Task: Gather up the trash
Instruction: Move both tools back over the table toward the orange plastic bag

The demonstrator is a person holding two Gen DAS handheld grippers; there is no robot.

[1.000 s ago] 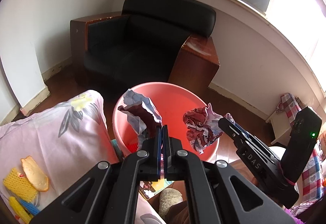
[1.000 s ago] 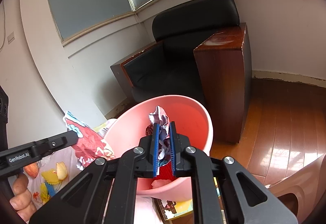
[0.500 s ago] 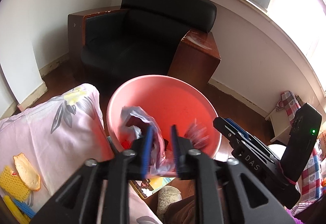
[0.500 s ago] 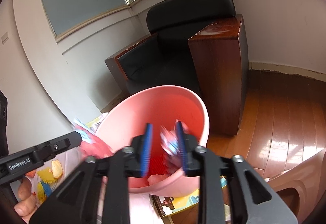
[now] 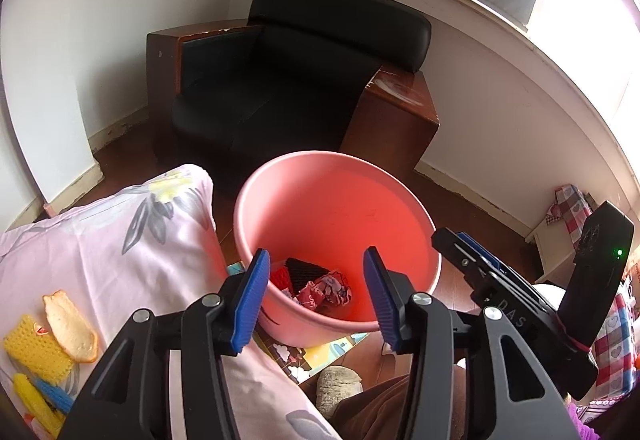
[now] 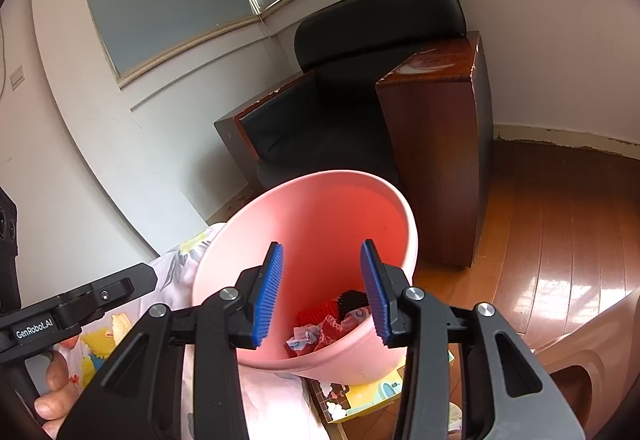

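Observation:
A pink bucket [image 5: 256, 200] [image 6: 404, 208] stands on the floor beside the bed. Crumpled printed wrappers [image 5: 324, 292] [image 6: 320, 332] lie at its bottom with red and black mesh pieces. My left gripper [image 5: 316, 296] hangs over the bucket's near rim, its jaws opening, nothing between the blue pads. My right gripper [image 6: 322, 292] is over the same bucket from the other side, jaws also opening and empty. The right gripper's body [image 5: 520, 312] shows at the right of the left wrist view; the left gripper's body [image 6: 72, 308] shows at the left of the right wrist view.
A pink floral bedspread [image 5: 100, 248] carries a yellow mesh piece [image 5: 32, 348], a bread-like slice [image 5: 70, 326] and yellow and blue bits. A black armchair [image 5: 300, 80] with wooden sides stands behind the bucket. A colourful card [image 6: 368, 396] lies on the wooden floor. A hand [image 6: 56, 388] holds the left gripper.
Both grippers were shut on crumpled wrappers above the bucket; both opened and the wrappers fell to the bucket's bottom. Both views now look a little more into the bucket.

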